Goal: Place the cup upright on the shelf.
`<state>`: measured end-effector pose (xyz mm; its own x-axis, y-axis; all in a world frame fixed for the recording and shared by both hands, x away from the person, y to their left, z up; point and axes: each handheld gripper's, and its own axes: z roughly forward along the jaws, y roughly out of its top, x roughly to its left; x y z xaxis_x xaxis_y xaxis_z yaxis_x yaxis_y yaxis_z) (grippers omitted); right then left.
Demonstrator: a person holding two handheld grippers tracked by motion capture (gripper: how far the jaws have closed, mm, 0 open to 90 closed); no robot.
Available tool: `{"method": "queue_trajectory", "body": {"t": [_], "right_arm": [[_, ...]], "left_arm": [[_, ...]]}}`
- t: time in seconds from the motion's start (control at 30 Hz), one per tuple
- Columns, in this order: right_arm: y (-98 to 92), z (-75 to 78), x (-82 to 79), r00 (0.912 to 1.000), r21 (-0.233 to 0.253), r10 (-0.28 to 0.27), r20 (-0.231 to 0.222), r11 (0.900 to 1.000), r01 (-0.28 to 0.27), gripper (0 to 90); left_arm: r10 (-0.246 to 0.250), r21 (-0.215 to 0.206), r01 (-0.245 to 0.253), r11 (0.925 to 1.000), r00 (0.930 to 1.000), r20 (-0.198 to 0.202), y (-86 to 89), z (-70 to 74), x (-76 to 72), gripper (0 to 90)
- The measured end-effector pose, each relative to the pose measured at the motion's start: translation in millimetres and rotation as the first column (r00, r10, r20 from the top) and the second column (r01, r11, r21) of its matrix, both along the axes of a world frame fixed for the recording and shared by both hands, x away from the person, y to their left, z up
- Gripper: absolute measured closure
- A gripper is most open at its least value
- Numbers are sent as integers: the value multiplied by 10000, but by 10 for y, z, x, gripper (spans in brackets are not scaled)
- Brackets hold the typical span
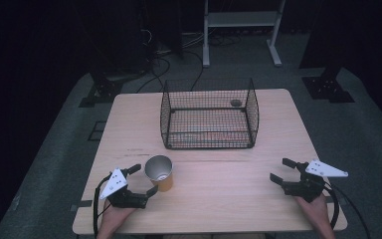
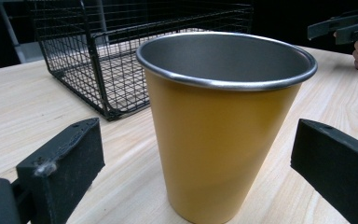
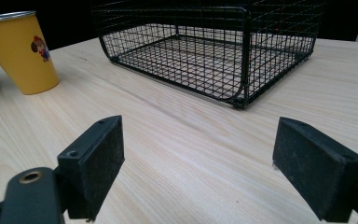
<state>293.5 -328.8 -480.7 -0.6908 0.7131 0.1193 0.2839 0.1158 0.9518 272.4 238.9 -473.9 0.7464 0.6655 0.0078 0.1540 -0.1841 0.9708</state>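
step: pre-grasp on yellow metal cup (image 1: 159, 173)
cup: upright, near table (image 1: 229, 189) edge, before wire basket (image 1: 209, 115)
left gripper (image 1: 142, 179): jaws apart, flanking cup
right gripper (image 1: 280, 171): jaws apart, idle
next: close squarely, likely lift

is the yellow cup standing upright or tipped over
Upright. The yellow cup stands on its narrow base on the table, steel rim up and mouth open, between the open jaws of the left gripper.
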Motion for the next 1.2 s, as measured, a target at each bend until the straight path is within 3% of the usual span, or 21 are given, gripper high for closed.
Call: {"method": "queue_trajectory", "body": {"t": [0.87,1.2], "right_arm": [[6,1,1,10000,-27,30,-42,10000,-30,154],[9,1,1,10000,-34,33,-46,10000,-33,153]], "left_arm": [[-158,237,159,9996,9999,-68,-225,26,88,18],[48,282,-48,9996,10000,-10,-246,56,134,21]]}}
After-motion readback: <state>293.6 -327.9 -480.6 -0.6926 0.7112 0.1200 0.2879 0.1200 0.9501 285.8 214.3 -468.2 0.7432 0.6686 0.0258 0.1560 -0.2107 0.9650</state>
